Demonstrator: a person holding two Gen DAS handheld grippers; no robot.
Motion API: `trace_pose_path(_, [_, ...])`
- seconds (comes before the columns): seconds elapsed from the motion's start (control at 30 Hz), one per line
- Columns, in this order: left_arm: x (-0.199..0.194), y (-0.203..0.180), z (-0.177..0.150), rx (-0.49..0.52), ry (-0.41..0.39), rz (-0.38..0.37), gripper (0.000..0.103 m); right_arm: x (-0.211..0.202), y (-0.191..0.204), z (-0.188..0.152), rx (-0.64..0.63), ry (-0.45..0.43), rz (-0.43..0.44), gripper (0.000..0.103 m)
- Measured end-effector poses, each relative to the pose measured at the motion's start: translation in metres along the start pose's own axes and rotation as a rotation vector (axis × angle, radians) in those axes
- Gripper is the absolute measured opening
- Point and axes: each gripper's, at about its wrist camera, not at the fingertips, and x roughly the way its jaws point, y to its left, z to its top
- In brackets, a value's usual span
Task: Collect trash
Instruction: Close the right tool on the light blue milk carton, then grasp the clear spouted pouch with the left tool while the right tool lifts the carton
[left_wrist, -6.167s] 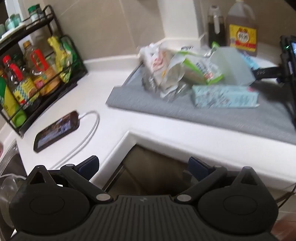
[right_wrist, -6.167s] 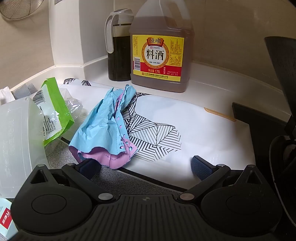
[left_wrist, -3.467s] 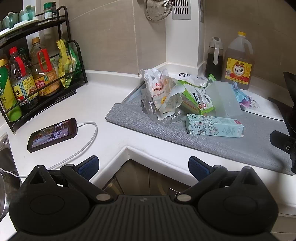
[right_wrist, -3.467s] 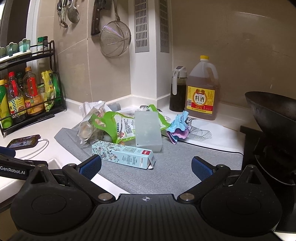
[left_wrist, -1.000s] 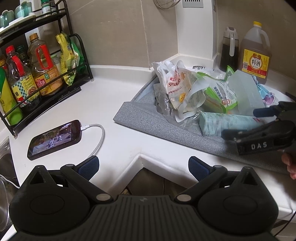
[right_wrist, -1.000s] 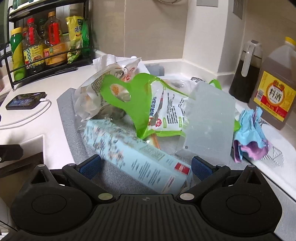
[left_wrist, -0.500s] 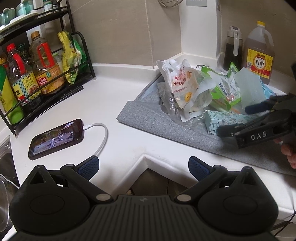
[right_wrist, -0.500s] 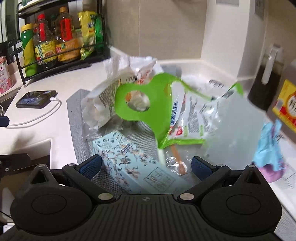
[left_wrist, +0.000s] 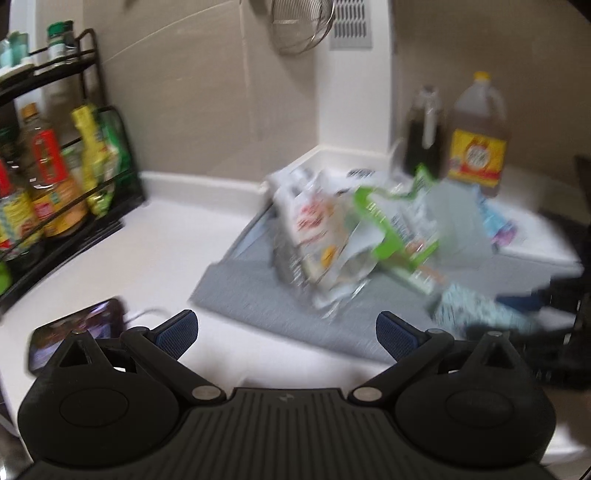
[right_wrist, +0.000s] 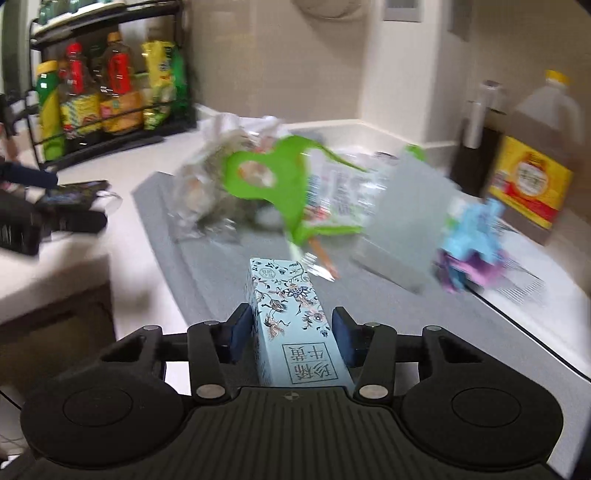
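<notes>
Patterned box (right_wrist: 291, 314) between right claw (right_wrist: 293, 334) pads, jaws just closing onto it; left claw (left_wrist: 286, 330) wide, empty.

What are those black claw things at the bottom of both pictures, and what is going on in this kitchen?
They are hand-held grabbers, not a robot: a person carries one in each hand, and a small camera on each looks forward along its two fingers. So one picture is taken from the left gripper, the other from the right gripper.

The counter holds a grey mat with a heap of rubbish: plastic bags, a clear lid and crumpled blue and purple paper. A phone lies charging beside a rack of bottles.

The right gripper has just been closing, and now clamps a pale blue flowered carton between its fingers. The left gripper is open and holds nothing. The pictures are blurred by motion.
</notes>
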Motion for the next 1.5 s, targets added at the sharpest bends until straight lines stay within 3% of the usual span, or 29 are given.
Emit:
trace_pose_path(0.1, [0.006,0.005,0.013,-0.027,-0.028,-0.066,0.103,-0.005,-0.013,-0.008,0.049,0.0,-0.018,0.051])
trace_pose_path(0.23, [0.017,0.0,0.029,0.008,-0.066,-0.094,0.103,-0.007,-0.023,-0.012,0.098,-0.008,-0.02,0.052])
trace_pose_path(0.4, [0.041,-0.014,0.048,0.046,-0.029,-0.14,0.103,-0.002,-0.03,-0.018,0.135,-0.003,-0.012,0.052])
trace_pose_path(0.6, [0.082,-0.023,0.066,0.019,0.056,-0.159,0.103,0.001,-0.037,-0.022,0.168,-0.007,-0.01,0.053])
trace_pose_path(0.63, [0.089,-0.024,0.068,0.011,0.07,-0.162,0.1,0.001,-0.038,-0.022,0.166,-0.01,-0.012,0.053])
trace_pose_path(0.67, [0.094,-0.023,0.068,-0.003,0.08,-0.165,0.084,0.001,-0.038,-0.022,0.16,-0.011,-0.011,0.053])
trace_pose_path(0.7, [0.099,-0.021,0.07,-0.022,0.1,-0.172,0.054,0.0,-0.037,-0.022,0.156,-0.014,-0.012,0.051])
trace_pose_path(0.73, [0.104,-0.016,0.071,-0.057,0.138,-0.2,0.04,-0.001,-0.037,-0.022,0.151,-0.017,-0.015,0.044])
trace_pose_path(0.8, [0.105,-0.002,0.071,-0.161,0.149,-0.219,0.029,-0.004,-0.036,-0.022,0.149,-0.034,-0.019,0.042])
trace_pose_path(1.0, [0.073,0.022,0.077,-0.218,0.08,-0.239,0.025,-0.019,-0.035,-0.019,0.15,-0.113,-0.037,0.041])
trace_pose_path(1.27, [0.027,0.025,0.087,-0.204,-0.01,-0.236,0.022,-0.036,-0.034,-0.012,0.162,-0.163,-0.054,0.041])
trace_pose_path(1.37, [0.018,0.023,0.078,-0.185,-0.001,-0.237,0.022,-0.039,-0.032,-0.013,0.161,-0.156,-0.053,0.041])
trace_pose_path(1.5, [0.024,0.02,0.052,-0.157,0.068,-0.213,0.021,-0.04,-0.03,-0.019,0.156,-0.135,-0.047,0.042])
